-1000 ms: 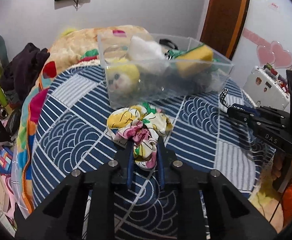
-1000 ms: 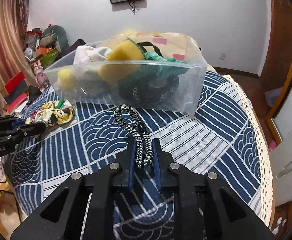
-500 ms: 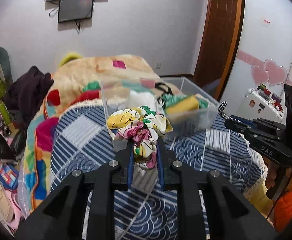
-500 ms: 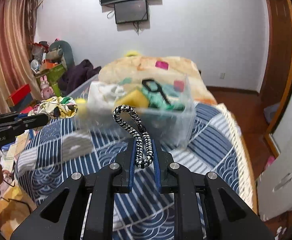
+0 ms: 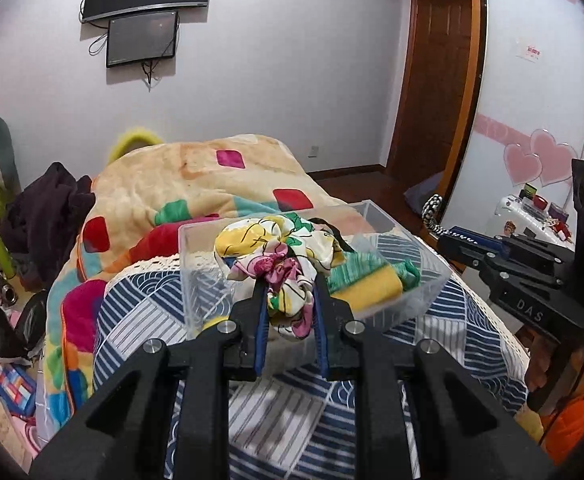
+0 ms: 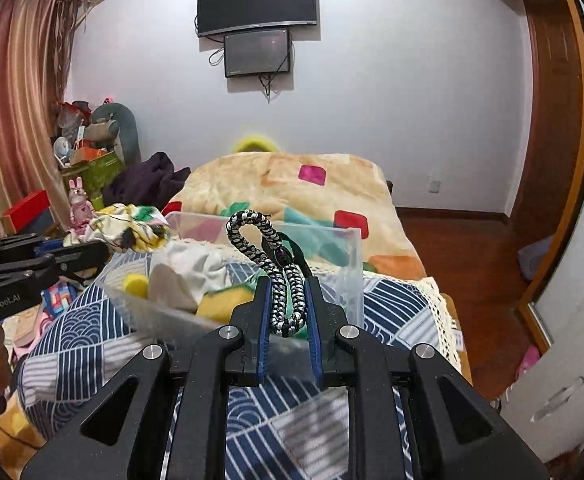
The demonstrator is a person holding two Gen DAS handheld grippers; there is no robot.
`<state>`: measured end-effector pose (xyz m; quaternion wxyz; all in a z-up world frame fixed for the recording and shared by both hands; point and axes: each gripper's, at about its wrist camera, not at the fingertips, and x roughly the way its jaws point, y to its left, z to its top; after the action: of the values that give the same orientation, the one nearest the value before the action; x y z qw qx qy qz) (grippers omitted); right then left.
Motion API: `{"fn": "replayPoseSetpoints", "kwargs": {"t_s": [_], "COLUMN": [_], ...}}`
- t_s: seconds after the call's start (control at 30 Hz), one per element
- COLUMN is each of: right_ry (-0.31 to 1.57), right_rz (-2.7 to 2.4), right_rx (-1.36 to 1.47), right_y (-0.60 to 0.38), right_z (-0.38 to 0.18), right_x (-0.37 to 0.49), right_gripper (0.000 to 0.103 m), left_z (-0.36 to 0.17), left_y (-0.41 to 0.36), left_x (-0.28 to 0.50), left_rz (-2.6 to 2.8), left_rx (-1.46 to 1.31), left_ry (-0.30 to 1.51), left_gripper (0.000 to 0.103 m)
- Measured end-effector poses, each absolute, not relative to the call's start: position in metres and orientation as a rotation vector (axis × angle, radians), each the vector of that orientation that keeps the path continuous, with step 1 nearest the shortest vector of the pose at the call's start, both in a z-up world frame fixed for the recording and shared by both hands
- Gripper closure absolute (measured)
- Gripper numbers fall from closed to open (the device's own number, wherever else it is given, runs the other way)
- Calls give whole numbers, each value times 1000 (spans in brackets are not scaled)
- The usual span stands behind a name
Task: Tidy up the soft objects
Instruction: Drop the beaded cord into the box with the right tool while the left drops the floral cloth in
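**Operator:** Report the two held items and how they handle.

**Technician:** The floral scrunchie [image 5: 281, 264] is light, soft gathered fabric; it compresses under grip and droops past the pads. It is pinched at its bunched middle, which I judge the correct hold, since a loose outer frill would probably slip. The braided cord loop [image 6: 269, 260] is light and flexible yet firm enough to stand up on its own. It is held at its doubled lower end, with the loop rising free above.

**Operator:** Jaw state?

**Technician:** The left gripper [image 5: 287, 312] has its jaws closed on the scrunchie. The right gripper [image 6: 287, 312] has its jaws closed on the cord.

**Operator:** Location relative to the container?

**Technician:** Both items are raised clear of the patterned tabletop [image 5: 139, 320], in front of the clear plastic bin [image 5: 428, 276]. The bin already contains a yellow sponge [image 5: 372, 288], green fabric and a white cloth [image 6: 187, 272].

**Operator:** Pose?

**Technician:** Both grippers sit roughly level, pointing forward over the bin's near wall, left and right side by side but well apart. Judged next requirement: advance over the opening before releasing.
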<state>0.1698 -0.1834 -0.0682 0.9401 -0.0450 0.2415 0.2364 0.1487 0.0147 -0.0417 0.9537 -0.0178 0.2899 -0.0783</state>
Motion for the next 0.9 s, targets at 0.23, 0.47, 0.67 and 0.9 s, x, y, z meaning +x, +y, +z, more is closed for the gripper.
{"fn": "replayPoseSetpoints", "kwargs": {"t_s": [0.23, 0.47, 0.67, 0.9], "right_ry": [529, 600, 677, 700], "right_rz": [498, 503, 499, 496], "right_rx": [-72, -84, -110, -115], "right_y": [-174, -161, -156, -164], "right_z": [-73, -85, -97, -96], "right_x": [190, 212, 228, 228], "right_gripper": [88, 88, 85, 67], "left_z": [-55, -73, -87, -92], "left_y": [10, 0, -3, -6], "left_x": [182, 209, 219, 215], "left_rz": [-170, -172, -197, -189], "left_rx": [-53, -25, -26, 1], "left_ry": [639, 710, 755, 770], "left_gripper": [84, 84, 83, 65]}}
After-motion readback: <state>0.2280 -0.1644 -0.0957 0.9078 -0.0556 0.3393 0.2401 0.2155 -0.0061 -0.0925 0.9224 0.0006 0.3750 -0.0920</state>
